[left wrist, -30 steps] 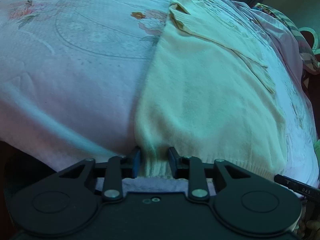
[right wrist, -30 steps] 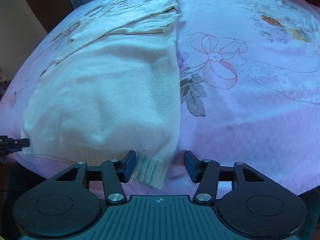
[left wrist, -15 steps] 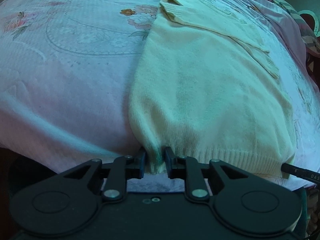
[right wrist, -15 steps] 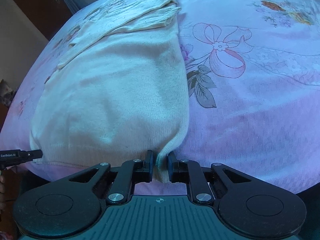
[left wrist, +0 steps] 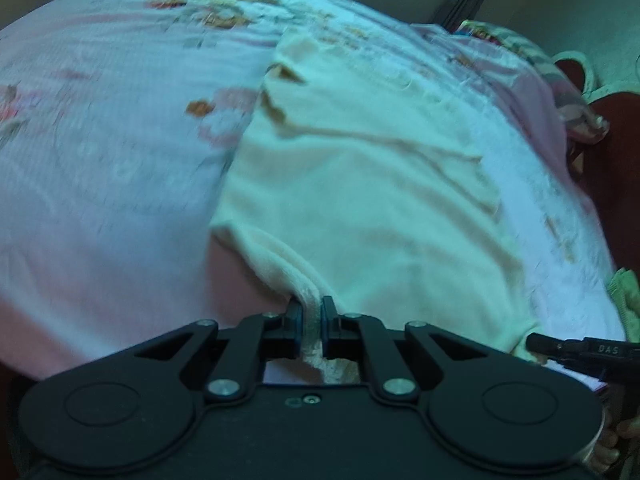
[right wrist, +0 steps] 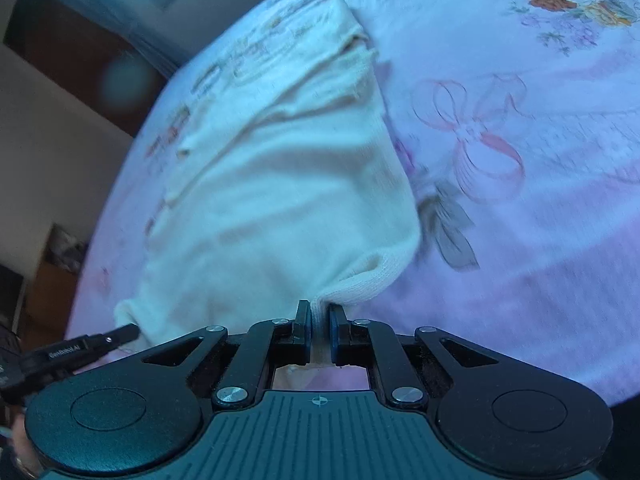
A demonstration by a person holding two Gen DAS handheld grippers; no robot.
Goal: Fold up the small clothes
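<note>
A cream knit sweater [left wrist: 380,208] lies on a pink flowered bedspread [left wrist: 100,160], with its sleeve folded across the chest. My left gripper [left wrist: 311,304] pinches the sweater's near left hem corner, jaws still closing on the knit, and the corner is raised off the bed. In the right wrist view the same sweater [right wrist: 288,184] is held at its near right hem corner by my right gripper [right wrist: 319,308], whose jaws are also closing on the fabric. That corner is lifted and curls over. Each view shows the other gripper's finger at the opposite hem corner.
The bedspread [right wrist: 520,240] spreads wide to the right of the sweater. A patterned cloth [left wrist: 572,92] and a green cloth [left wrist: 624,292] lie at the bed's right edge. Dark furniture [right wrist: 48,280] and a wall stand beyond the bed's left side.
Both grippers closed on the sweater's hem corners and rose, lifting the hem off the bed. The sweater's near edge now bunches and curls at both corners.
</note>
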